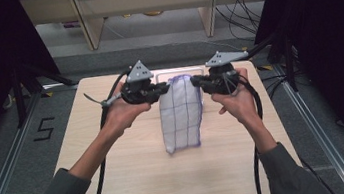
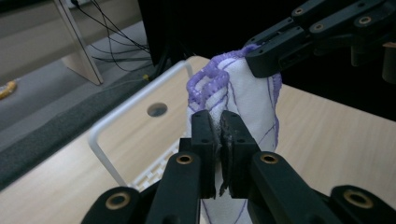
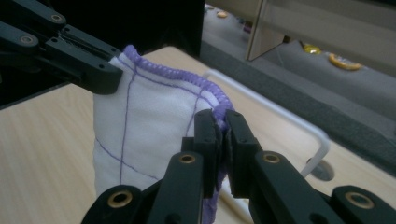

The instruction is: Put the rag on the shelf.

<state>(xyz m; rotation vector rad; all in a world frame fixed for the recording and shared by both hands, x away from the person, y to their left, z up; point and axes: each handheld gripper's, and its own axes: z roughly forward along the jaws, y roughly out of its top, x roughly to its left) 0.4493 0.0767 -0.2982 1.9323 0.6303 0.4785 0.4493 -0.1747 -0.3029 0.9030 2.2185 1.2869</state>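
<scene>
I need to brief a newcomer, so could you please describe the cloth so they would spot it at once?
Start at the light wooden table. Above its middle, the left gripper and right gripper pinch the cloth's top corners, so it hangs down. It is white, with purple grid lines and purple stitched edges.

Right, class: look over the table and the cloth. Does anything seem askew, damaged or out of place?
Nothing stands out. The white cloth with purple stitching hangs whole between the left gripper and the right gripper, each pinching a top corner. It sags a little between them. The white rack behind sits flat on the table.
</scene>
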